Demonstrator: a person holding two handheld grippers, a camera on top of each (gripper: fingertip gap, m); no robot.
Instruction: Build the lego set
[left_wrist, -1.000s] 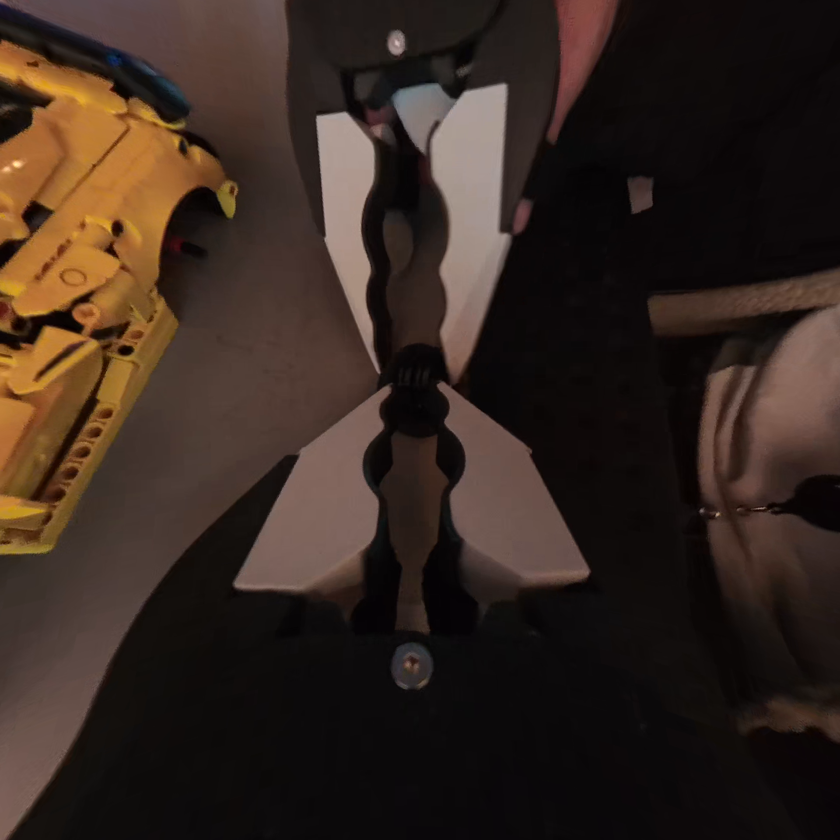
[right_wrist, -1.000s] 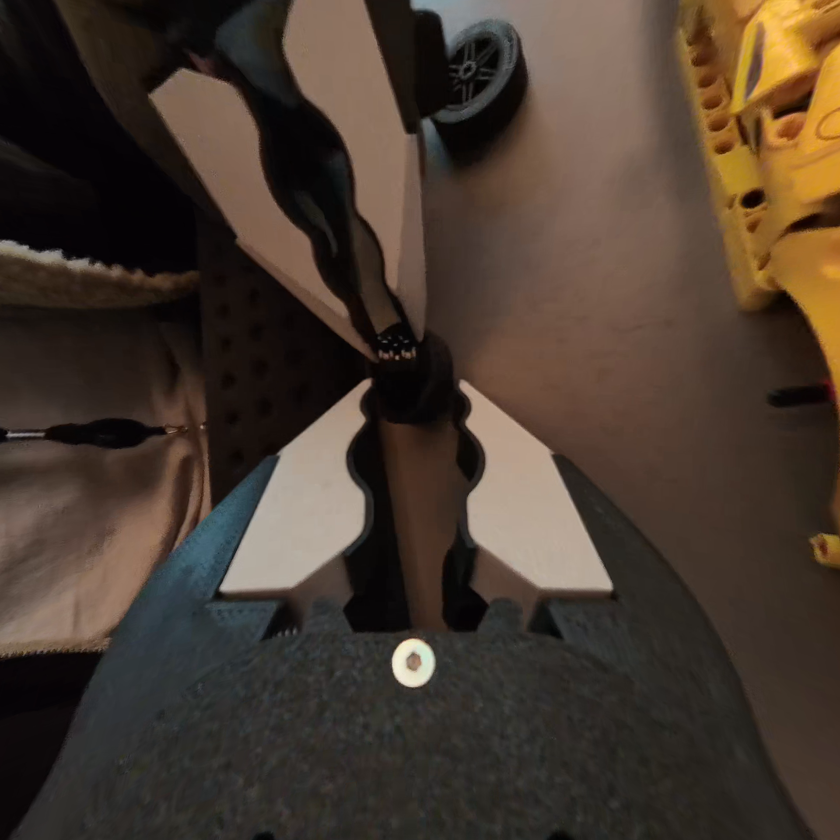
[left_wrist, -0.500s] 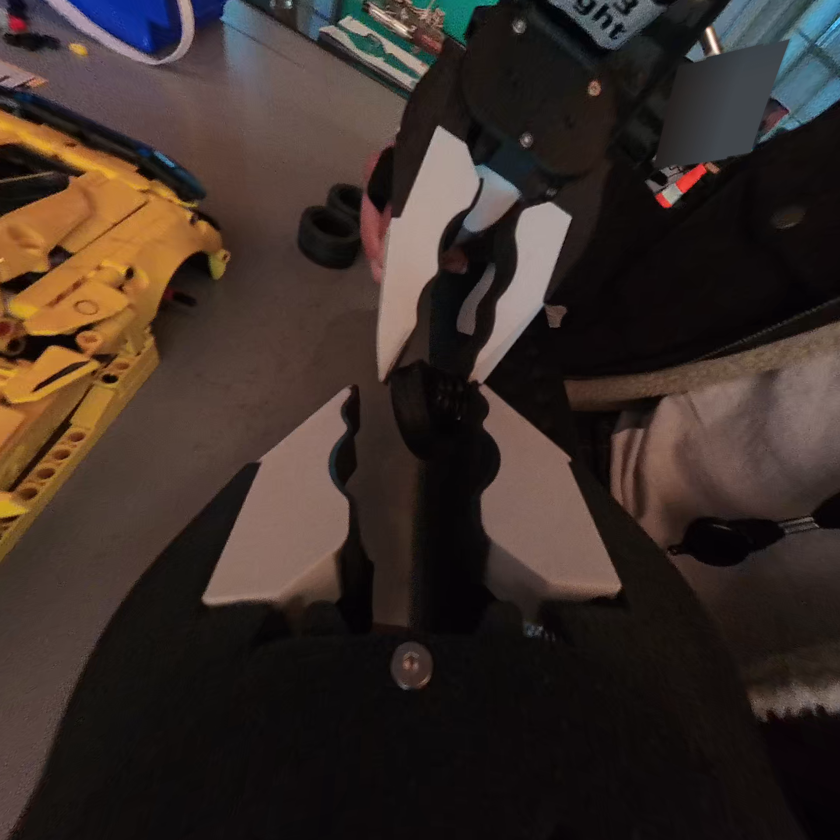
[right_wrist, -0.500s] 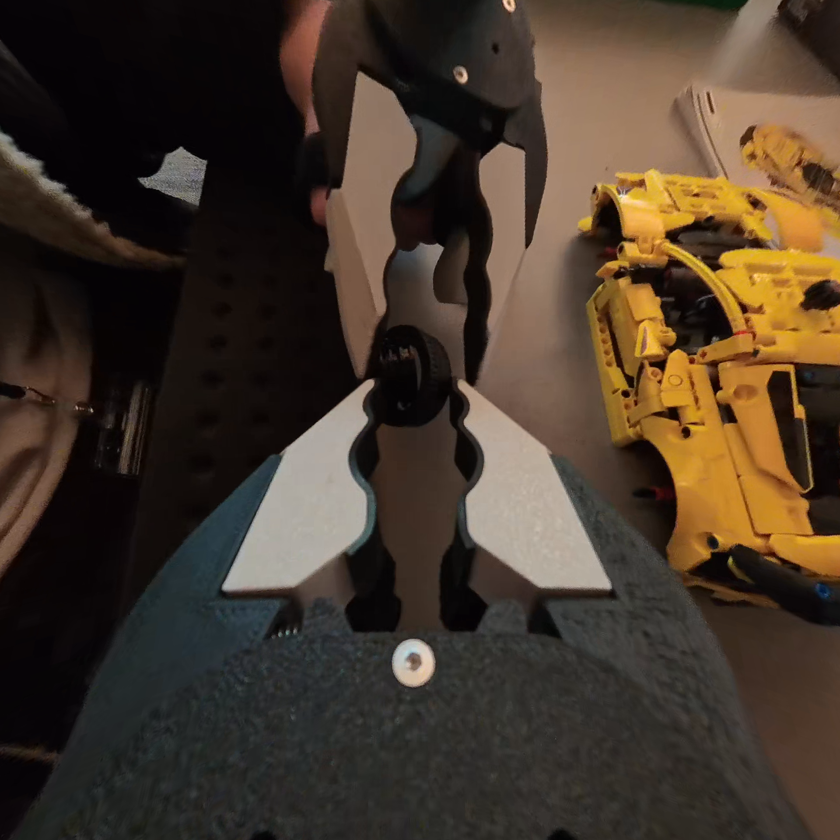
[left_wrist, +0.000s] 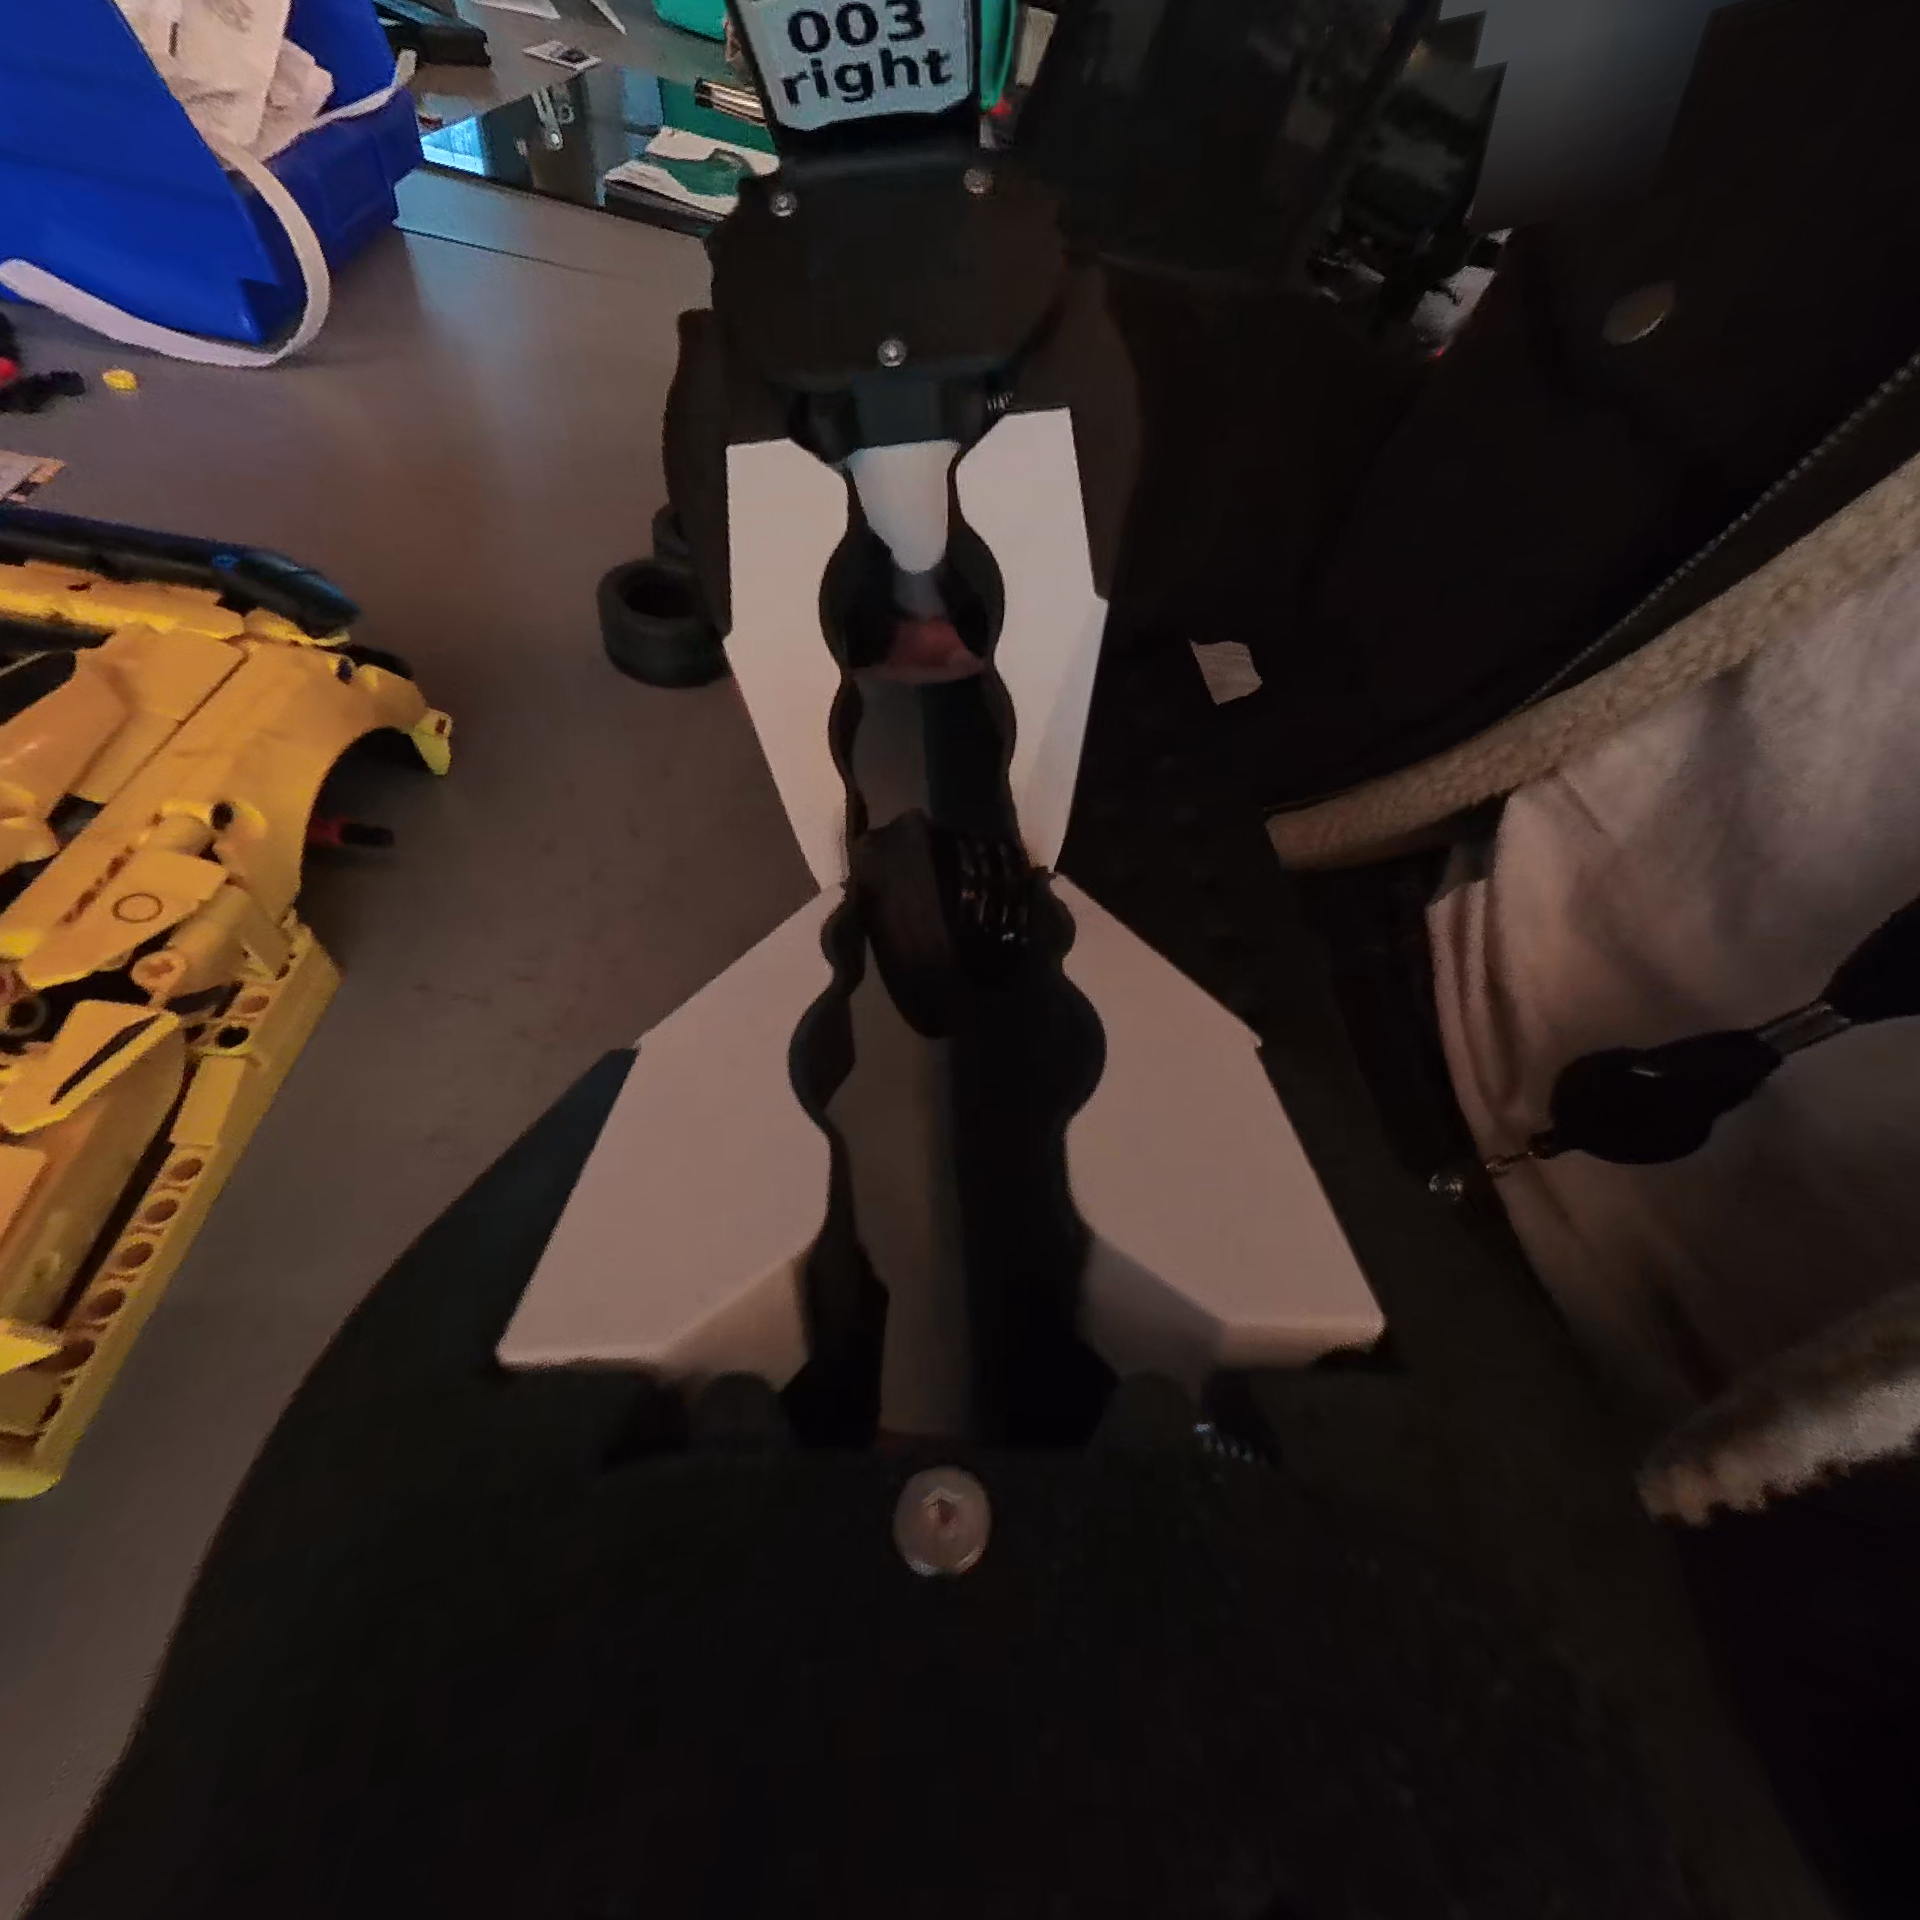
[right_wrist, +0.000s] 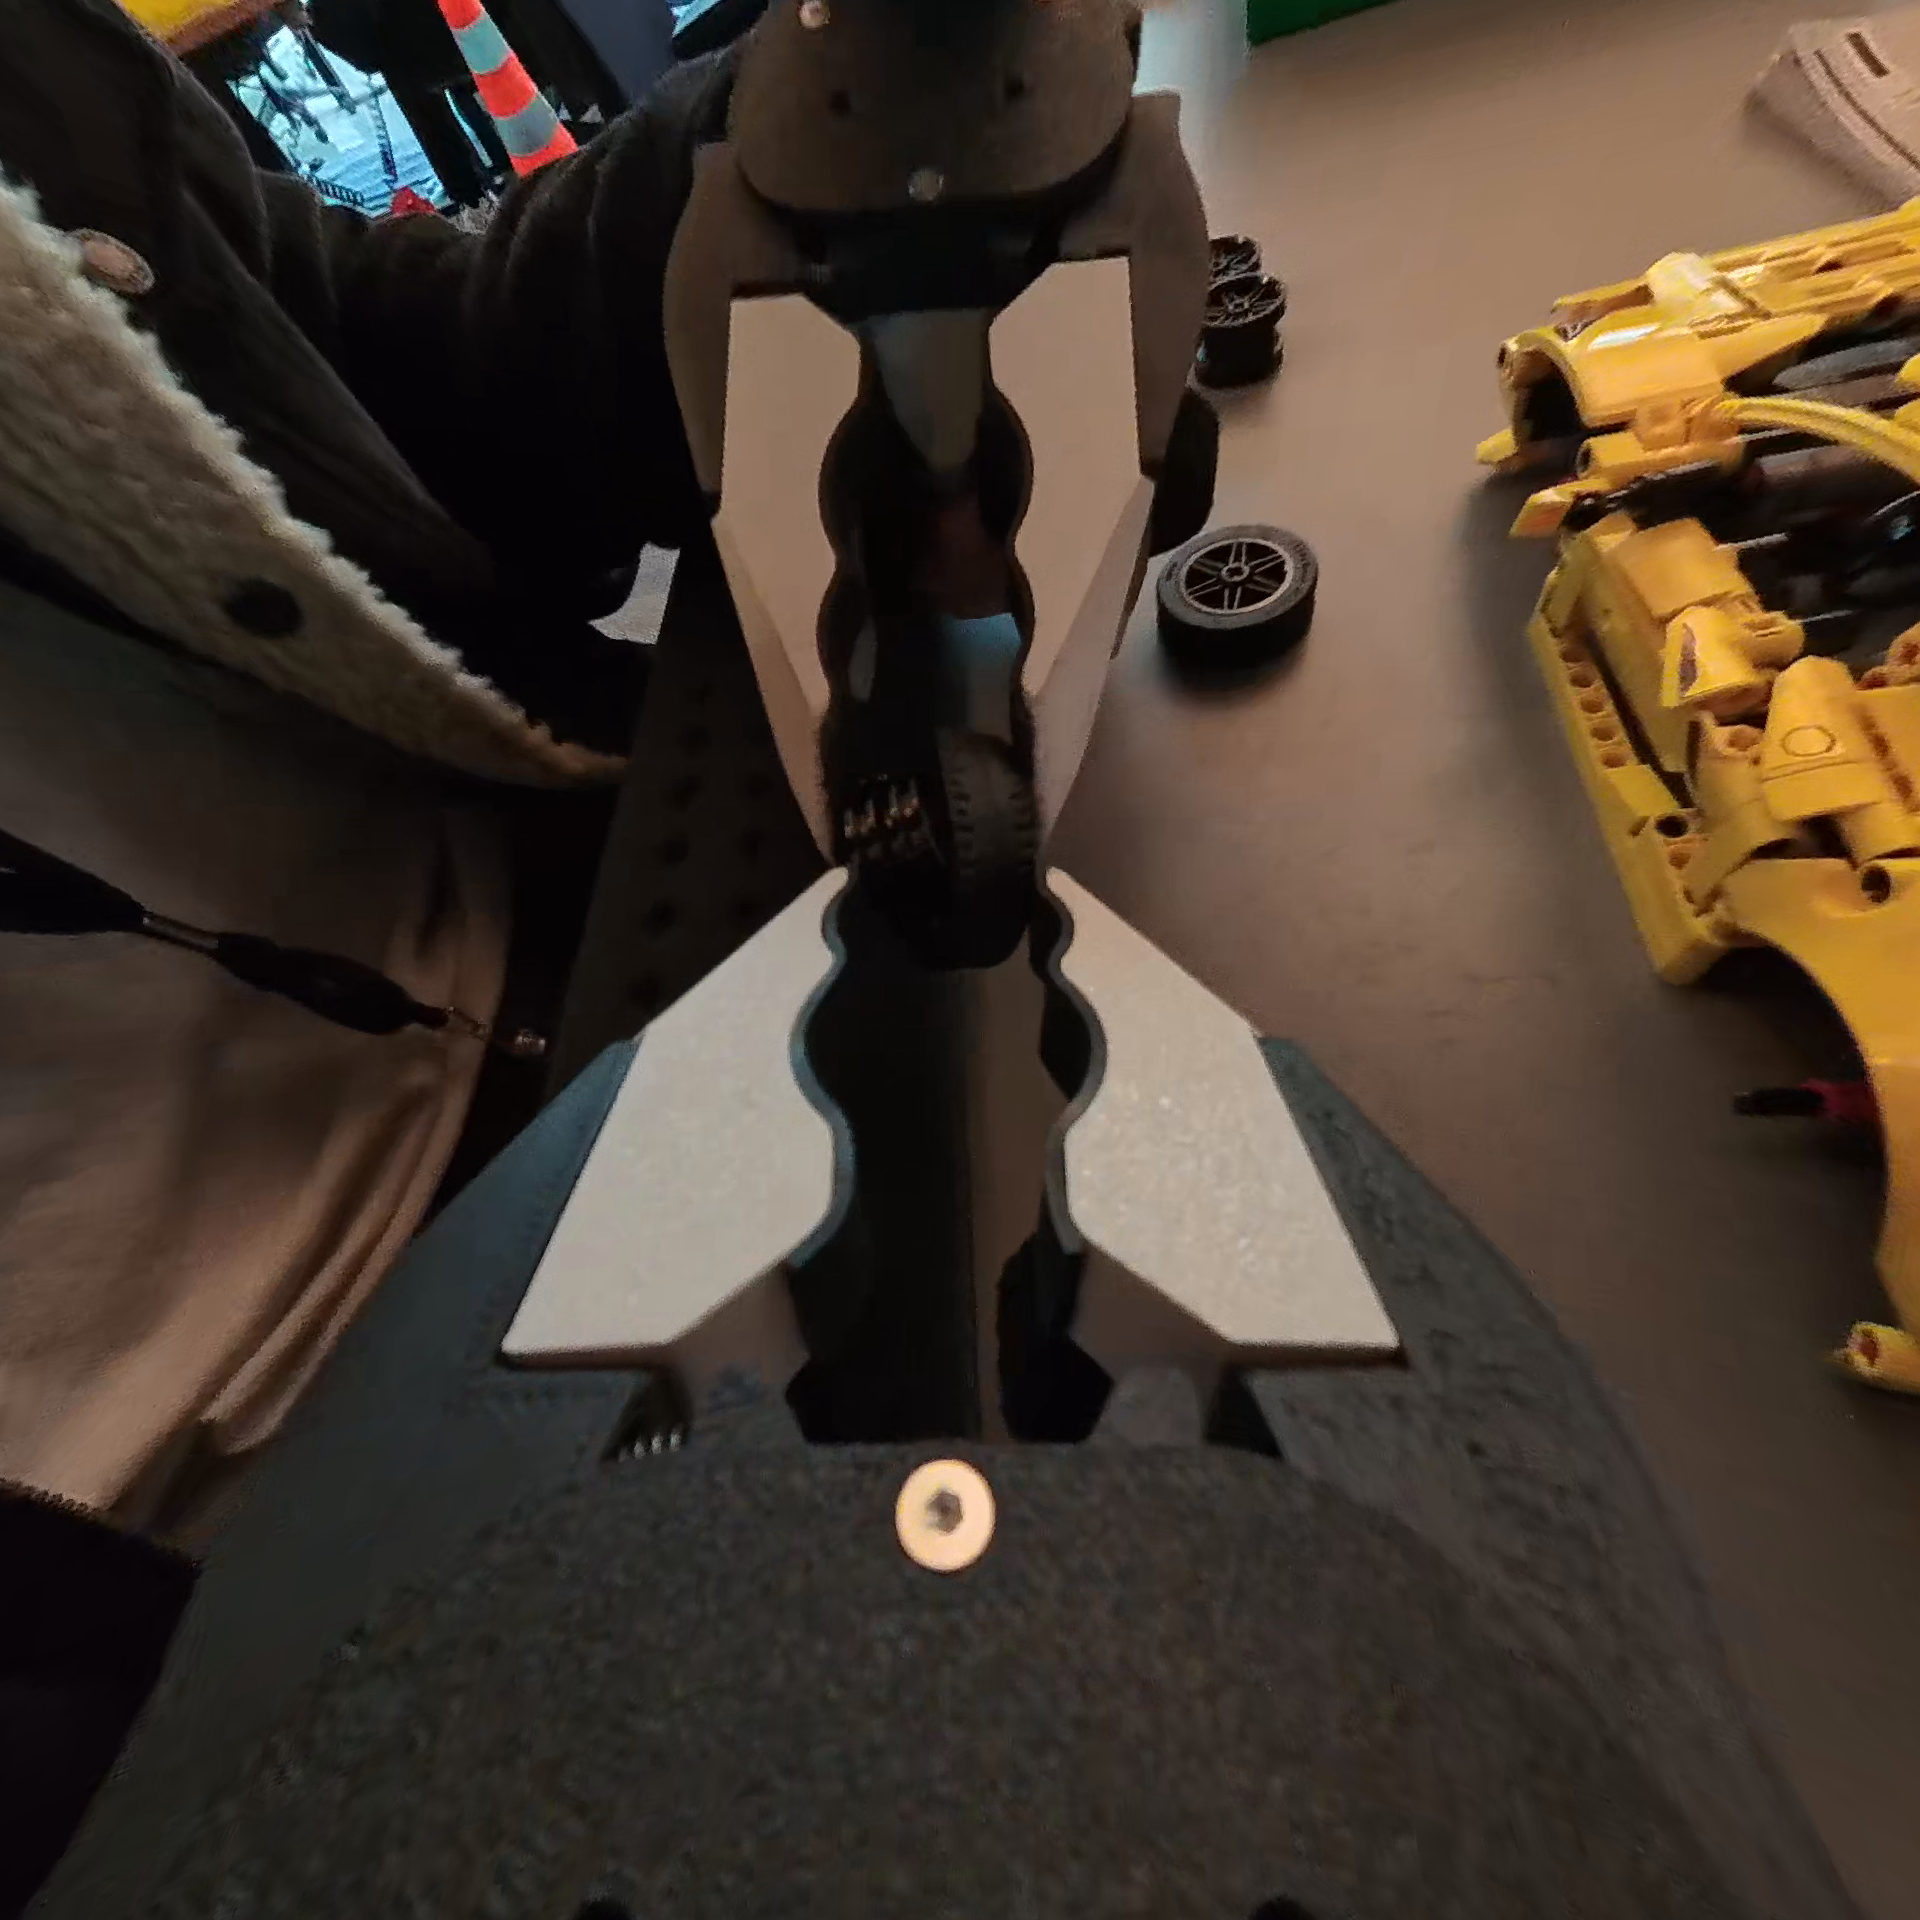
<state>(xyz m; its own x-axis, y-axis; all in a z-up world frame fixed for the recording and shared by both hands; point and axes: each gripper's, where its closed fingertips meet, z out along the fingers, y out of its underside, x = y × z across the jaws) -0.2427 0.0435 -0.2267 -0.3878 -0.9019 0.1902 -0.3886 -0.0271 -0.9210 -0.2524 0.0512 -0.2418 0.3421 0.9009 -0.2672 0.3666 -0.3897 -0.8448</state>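
My two grippers meet tip to tip above the near table edge. In the left wrist view my left gripper (left_wrist: 940, 904) is at the bottom and the right gripper (left_wrist: 935, 842) points down at it. Between the tips a black tyre (left_wrist: 904, 935) and a black spoked rim (left_wrist: 992, 883) are pressed side by side. In the right wrist view my right gripper (right_wrist: 940, 899) is shut on the tyre (right_wrist: 987, 831), and the left gripper (right_wrist: 935, 831) above it is shut on the rim (right_wrist: 883, 821). The yellow Lego car (left_wrist: 156, 883) lies on the table, and it also shows in the right wrist view (right_wrist: 1714, 727).
A finished wheel (right_wrist: 1236, 592) and loose black rims (right_wrist: 1236, 312) lie beyond the grippers; bare tyres (left_wrist: 665, 623) show too. A blue bin (left_wrist: 156, 156) stands at the back. A booklet (right_wrist: 1849, 94) lies far right. A person's fleece-lined jacket (left_wrist: 1662, 831) is close beside the grippers. Both grippers' tips are close together, under 4 cm apart.
My left gripper opened wide half a second ago and has closed again on the rim. Both grippers have tilted up and now face each other squarely, tyre and rim still between the tips.
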